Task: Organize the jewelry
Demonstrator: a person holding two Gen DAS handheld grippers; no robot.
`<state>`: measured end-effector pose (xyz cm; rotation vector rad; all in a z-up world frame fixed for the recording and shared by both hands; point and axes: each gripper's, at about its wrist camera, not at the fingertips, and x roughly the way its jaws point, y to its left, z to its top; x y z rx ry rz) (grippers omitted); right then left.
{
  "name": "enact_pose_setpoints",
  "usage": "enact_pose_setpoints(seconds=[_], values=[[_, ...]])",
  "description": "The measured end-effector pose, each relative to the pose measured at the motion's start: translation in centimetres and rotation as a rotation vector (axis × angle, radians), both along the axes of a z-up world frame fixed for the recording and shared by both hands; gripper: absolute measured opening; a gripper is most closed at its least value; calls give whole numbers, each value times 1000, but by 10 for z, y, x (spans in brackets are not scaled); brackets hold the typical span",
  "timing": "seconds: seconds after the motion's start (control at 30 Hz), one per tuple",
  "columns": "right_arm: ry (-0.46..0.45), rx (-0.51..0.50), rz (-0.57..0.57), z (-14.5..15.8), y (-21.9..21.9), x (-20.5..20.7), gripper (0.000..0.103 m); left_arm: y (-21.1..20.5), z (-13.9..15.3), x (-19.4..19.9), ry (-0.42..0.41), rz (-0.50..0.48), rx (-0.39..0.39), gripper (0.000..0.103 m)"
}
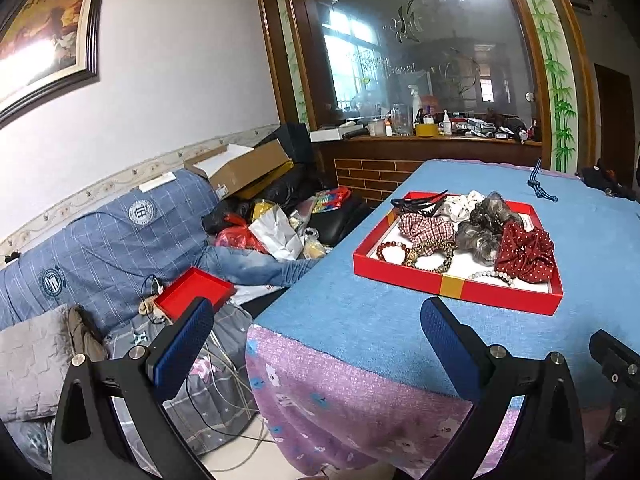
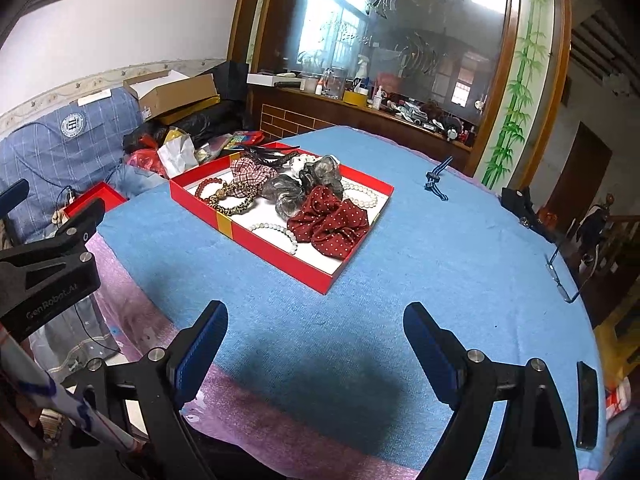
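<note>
My left gripper is spread wide, nothing between the fingers, hanging off the table's near-left corner. Red tray sits frame center on the blue cloth, holding the bead bracelets and dotted red scrunchie. My right gripper is likewise spread, empty, above the cloth.

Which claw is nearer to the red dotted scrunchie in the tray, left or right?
Probably the right claw, though only slightly. It hovers open before the tray, facing the scrunchie. The left claw, also open, hangs at the table's left corner.
</note>
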<state>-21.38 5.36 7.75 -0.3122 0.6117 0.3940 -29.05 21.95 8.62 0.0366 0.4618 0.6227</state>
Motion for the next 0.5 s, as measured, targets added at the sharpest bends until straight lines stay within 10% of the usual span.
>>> enact_pose_setpoints(seconds=[0.5], values=[[0, -16, 0, -2, 3, 0, 93, 2, -6, 4, 23, -2, -3, 103]])
